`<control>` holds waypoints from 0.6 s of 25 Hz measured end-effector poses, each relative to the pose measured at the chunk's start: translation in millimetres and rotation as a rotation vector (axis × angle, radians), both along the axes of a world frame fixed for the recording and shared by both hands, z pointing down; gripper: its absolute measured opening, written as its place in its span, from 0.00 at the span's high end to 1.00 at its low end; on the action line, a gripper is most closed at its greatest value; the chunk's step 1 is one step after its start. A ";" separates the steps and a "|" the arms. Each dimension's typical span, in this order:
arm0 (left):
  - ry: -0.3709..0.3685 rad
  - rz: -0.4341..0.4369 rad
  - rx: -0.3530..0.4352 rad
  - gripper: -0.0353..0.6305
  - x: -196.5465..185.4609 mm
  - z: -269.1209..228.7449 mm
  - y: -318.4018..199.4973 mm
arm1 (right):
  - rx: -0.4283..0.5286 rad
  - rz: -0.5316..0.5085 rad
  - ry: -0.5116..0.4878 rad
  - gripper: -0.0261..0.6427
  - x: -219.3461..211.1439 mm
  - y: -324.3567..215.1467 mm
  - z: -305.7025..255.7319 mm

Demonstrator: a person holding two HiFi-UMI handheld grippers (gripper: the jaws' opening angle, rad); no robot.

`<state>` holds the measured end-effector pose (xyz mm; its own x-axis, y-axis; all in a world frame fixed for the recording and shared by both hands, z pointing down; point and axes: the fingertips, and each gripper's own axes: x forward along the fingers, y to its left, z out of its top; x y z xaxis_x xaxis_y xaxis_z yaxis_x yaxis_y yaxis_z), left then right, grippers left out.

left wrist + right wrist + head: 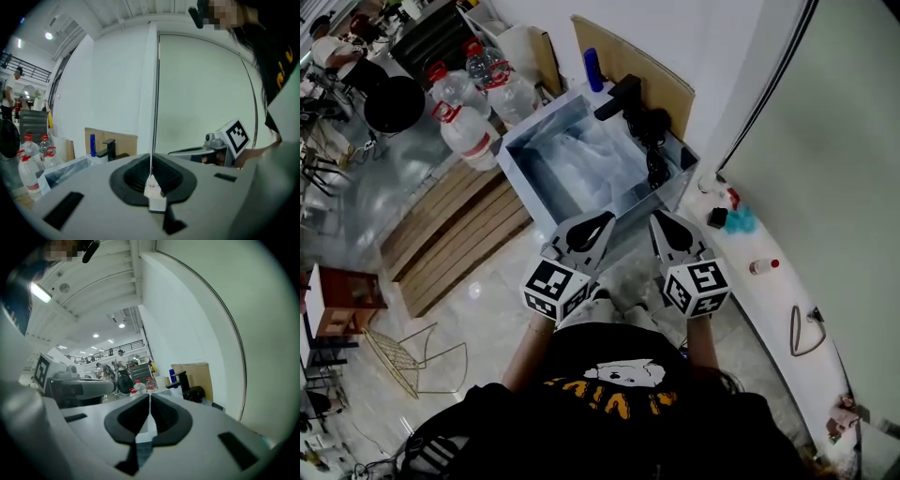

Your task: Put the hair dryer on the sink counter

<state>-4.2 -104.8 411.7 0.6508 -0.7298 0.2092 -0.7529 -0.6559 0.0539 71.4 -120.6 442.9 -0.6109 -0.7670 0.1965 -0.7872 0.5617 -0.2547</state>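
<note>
A black hair dryer (652, 129) lies on the far right rim of the metal sink basin (525, 155), beside the black faucet (619, 95); its cord trails down the rim. The right gripper view shows the hair dryer (195, 393) as a dark lump behind the faucet (181, 380). The white counter (769, 300) runs along the right wall. Both grippers hover side by side in front of the basin, short of the dryer. My left gripper (605, 218) (151, 161) is shut and holds nothing. My right gripper (658, 219) (149, 401) is shut and holds nothing too.
Large water bottles (471, 105) stand left of the basin, with cardboard (637, 67) and a blue bottle (593, 68) behind it. Wooden pallets (450, 234) lie on the floor at left. On the counter sit a teal object (741, 222), a small bottle (763, 266) and a cable loop (802, 330).
</note>
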 end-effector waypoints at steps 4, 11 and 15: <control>0.009 0.009 0.004 0.92 -13.3 -1.7 2.2 | 0.005 -0.009 0.018 0.94 -17.5 0.0 -3.3; 0.028 0.035 0.004 0.92 -31.9 -1.9 2.9 | 0.009 -0.008 0.044 0.94 -41.4 -1.5 -5.5; 0.034 0.052 -0.001 0.92 -39.7 0.9 4.6 | 0.014 0.001 0.060 0.94 -49.2 -2.9 -6.2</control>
<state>-43.8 -100.1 412.6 0.6948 -0.6945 0.1869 -0.7153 -0.6943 0.0791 22.2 -123.5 436.7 -0.5973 -0.7707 0.2220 -0.8015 0.5640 -0.1987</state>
